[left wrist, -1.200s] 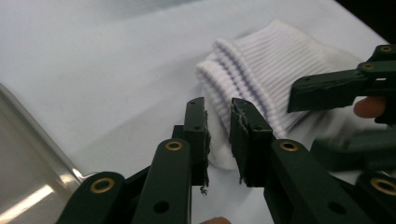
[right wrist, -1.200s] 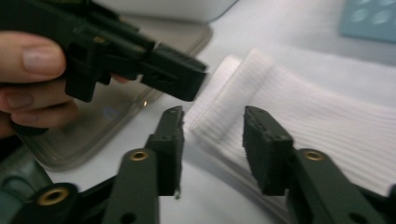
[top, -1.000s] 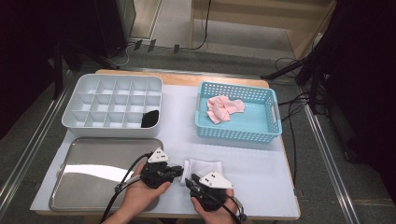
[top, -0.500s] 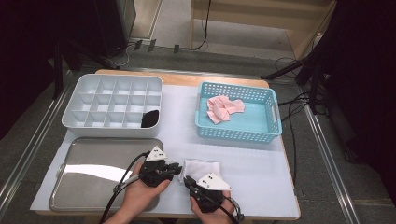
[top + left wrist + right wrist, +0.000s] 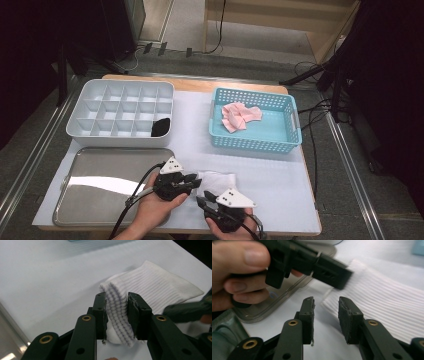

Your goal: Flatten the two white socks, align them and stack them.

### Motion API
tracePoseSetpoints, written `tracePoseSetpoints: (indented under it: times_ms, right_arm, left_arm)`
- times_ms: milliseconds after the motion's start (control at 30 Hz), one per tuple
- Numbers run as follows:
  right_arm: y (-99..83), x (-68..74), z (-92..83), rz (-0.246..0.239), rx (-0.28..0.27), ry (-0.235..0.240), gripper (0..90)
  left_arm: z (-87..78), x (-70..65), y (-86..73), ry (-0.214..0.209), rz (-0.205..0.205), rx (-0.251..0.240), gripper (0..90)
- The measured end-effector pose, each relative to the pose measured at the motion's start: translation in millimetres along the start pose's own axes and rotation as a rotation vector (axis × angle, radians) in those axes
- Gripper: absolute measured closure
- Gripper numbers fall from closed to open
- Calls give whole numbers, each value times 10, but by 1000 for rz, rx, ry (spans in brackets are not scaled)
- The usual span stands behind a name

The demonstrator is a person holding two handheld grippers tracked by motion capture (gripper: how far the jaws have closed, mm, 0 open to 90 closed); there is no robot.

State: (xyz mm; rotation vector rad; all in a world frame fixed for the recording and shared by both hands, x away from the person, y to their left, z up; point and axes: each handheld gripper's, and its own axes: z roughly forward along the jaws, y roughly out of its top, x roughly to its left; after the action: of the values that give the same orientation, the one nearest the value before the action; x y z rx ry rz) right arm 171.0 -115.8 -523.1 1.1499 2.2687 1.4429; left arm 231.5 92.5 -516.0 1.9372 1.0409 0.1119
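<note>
- A white ribbed sock (image 5: 216, 180) lies on the white surface (image 5: 280, 175) near its front edge, just right of a metal tray (image 5: 100, 190).
- The left gripper (image 5: 117, 312) has a folded bunch of the sock's ribbed cuff between its pads, which press on the fabric from both sides; its jaws have just been opening a little.
- The right gripper (image 5: 325, 312) sits just beside the sock's near edge, pads apart with bare surface between them, gripping nothing; its jaws have just been opening.
- Farther back, a white divided box (image 5: 120, 112) holds a dark item (image 5: 161, 127) in one front corner compartment.
- A blue basket (image 5: 260, 142) at back right holds pink cloth (image 5: 240, 116).
</note>
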Motion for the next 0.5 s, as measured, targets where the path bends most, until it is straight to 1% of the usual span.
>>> tracePoseSetpoints:
  times_ms: [33,67,100,133,167,233,300,333,367,400,433,467,500]
  right_arm:
    - [0,-36,-63,5,-6,-8,648]
    - [-2,-75,-130,24,-10,-16,647]
    - [-5,-126,-196,39,-20,-33,647]
    - [-8,-167,-246,53,-26,-51,647]
    - [-16,-239,-331,80,-40,-84,647]
    - [-31,-355,-459,121,-63,-146,643]
    - [-53,-455,-557,140,-68,-229,638]
    - [-64,-498,-592,149,-63,-262,638]
    - [-76,-538,-620,164,-62,-274,636]
    - [-87,-574,-638,180,-71,-272,630]
    - [-93,-589,-643,198,-76,-266,620]
    - [-101,-604,-632,220,-81,-251,611]
    - [-106,-601,-620,227,-81,-244,609]
  left_arm:
    - [-9,3,2,2,2,2,699]
    - [-17,3,3,2,-1,-1,707]
    - [-19,-1,1,6,-2,-6,709]
    - [-28,3,0,9,6,-5,709]
    - [-32,9,-3,7,9,-6,708]
    - [-30,17,-8,3,1,-8,708]
    - [-26,27,-10,2,5,-4,727]
    - [-24,28,-11,5,4,-4,736]
    - [-24,31,-10,4,3,-4,742]
    - [-24,32,-9,5,4,-4,745]
    - [-24,34,-8,8,0,-5,747]
    - [-23,37,-7,8,0,-5,750]
    - [-21,36,-8,8,1,-6,751]
